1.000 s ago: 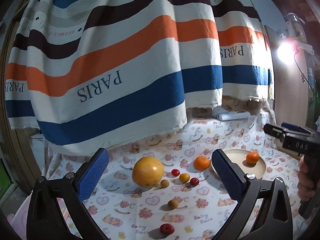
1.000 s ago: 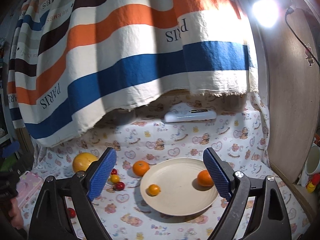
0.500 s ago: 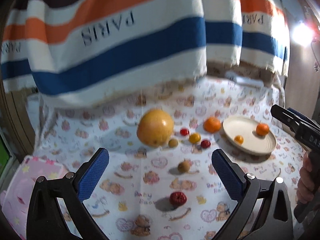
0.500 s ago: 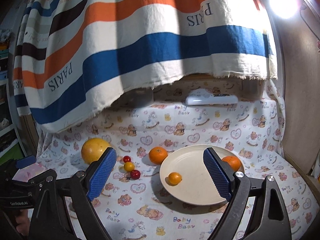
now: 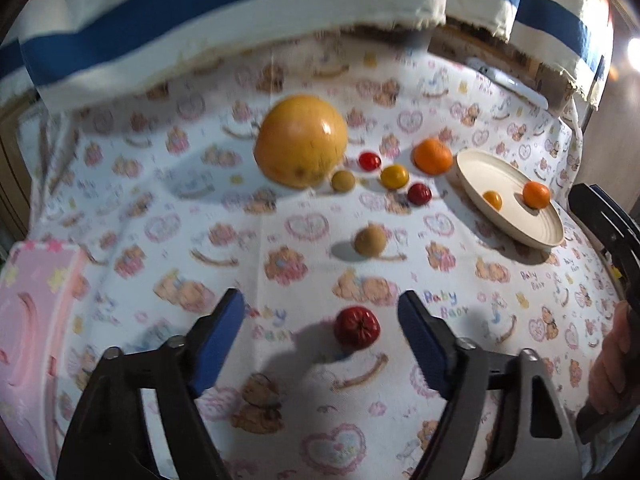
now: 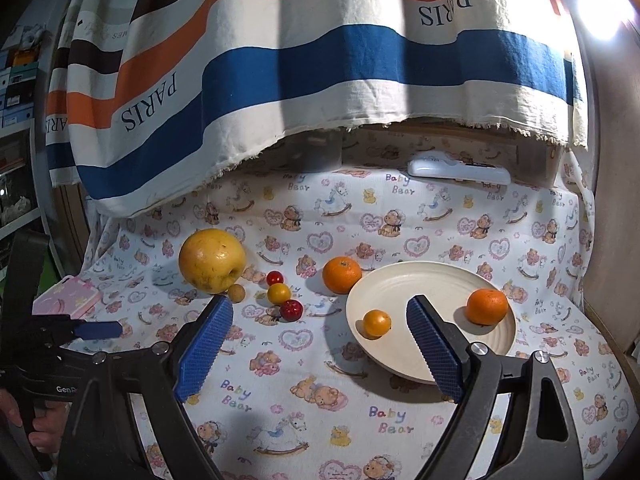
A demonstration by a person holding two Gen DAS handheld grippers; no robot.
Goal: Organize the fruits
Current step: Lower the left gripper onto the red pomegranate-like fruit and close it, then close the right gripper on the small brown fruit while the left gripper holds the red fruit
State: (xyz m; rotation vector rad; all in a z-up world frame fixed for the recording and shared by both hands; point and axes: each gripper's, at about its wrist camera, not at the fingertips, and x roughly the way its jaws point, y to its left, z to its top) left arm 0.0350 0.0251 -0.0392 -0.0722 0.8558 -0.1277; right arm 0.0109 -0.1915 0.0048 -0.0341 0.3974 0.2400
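Here, the left tongs [image 5: 322, 336] tilt down over a desk draped in a bear-print cloth [image 5: 280, 408], their blue pads closing around a dark red wrinkled fruit [image 5: 356, 327] that sits between them on the cloth, the pads not yet touching it. Just beyond the tips lies a small tan fruit [image 5: 370, 241]; farther ahead sit a big yellow grapefruit [image 5: 301, 146], a second tan fruit [image 5: 343, 181], two red cherry tomatoes [image 5: 369, 161] and a yellow one [image 5: 394, 176], with an orange [image 5: 433, 155] beside a cream plate [image 5: 532, 232] off to the right. A pink box [image 5: 36, 320] lies to the tongs' left.

The right tongs [image 6: 320, 344] hang wide open and hold nothing, low above the cloth. Their right pad overlaps the plate's near rim, where a small yellow-orange fruit [image 6: 377, 323] and a tangerine [image 6: 487, 307] rest. A striped "PARIS" cloth [image 6: 320, 60] hangs behind, and a person's hand [image 6: 38, 430] grips the left tool's handle at lower left.
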